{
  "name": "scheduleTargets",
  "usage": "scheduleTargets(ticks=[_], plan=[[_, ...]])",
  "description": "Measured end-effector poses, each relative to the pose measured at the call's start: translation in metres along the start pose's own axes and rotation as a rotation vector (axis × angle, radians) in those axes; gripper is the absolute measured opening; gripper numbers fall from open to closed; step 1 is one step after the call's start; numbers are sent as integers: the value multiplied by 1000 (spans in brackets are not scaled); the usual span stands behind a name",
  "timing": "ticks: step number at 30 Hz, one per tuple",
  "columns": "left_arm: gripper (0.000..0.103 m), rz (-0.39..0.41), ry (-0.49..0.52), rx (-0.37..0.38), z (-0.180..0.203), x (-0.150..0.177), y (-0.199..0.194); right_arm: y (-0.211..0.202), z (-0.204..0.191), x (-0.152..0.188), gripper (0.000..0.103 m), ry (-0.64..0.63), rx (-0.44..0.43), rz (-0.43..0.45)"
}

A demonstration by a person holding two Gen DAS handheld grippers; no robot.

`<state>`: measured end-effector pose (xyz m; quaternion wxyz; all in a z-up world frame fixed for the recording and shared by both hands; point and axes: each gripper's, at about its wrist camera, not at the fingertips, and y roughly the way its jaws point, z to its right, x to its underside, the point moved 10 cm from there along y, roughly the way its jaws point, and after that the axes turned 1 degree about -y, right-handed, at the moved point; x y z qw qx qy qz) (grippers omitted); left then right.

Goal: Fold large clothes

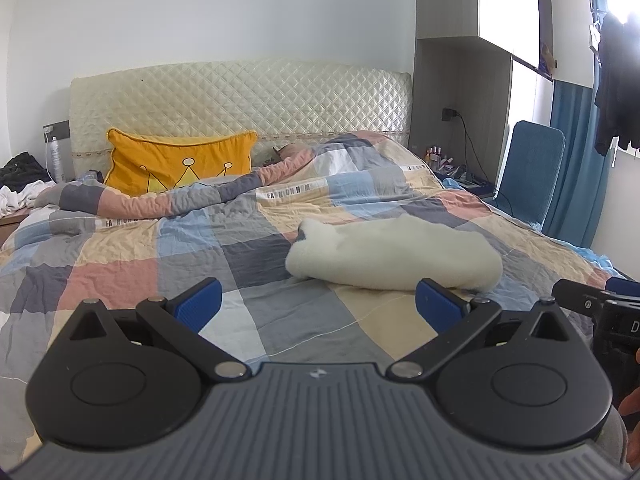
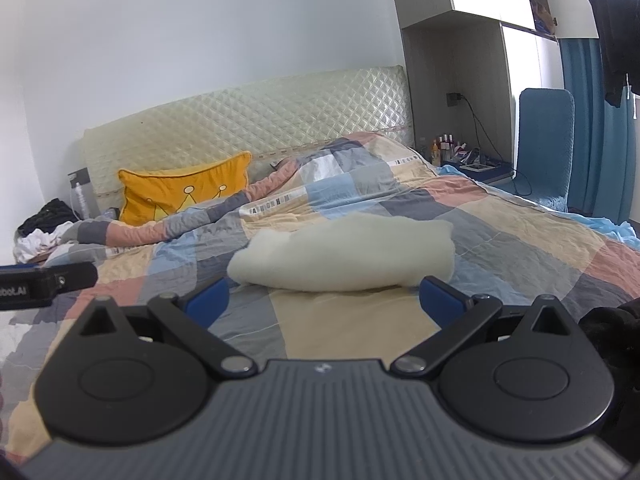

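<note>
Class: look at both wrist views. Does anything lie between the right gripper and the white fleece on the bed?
Nothing visible does. The right gripper, jaws open, faces the fleece directly, with only bare quilt between them.

Bright daylight, window glare [image 1: 624, 8] (fisheye-warped edges)

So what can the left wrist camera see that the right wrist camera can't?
Only the left wrist view shows the tip of the right gripper at its right edge, and its own left gripper with jaws open.

Only the right wrist view shows a black fuzzy cloth at its right edge, and the left gripper's tip poking in from the left.

Both show the folded fluffy white garment, the patchwork checked quilt, the yellow crown cushion, the quilted cream headboard and the blue chair.
</note>
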<state>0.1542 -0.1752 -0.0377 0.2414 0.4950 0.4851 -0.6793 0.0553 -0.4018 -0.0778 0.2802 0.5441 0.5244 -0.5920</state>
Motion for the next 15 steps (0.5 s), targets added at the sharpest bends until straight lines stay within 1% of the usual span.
scheduleTargets(ticks=[6, 15], plan=[[103, 6, -1, -10, -1, -1, -2, -1, -3, -2, 103, -11, -5, 2], [103, 10, 0, -5, 1, -3, -2, -2, -3, -2, 103, -8, -4, -3]])
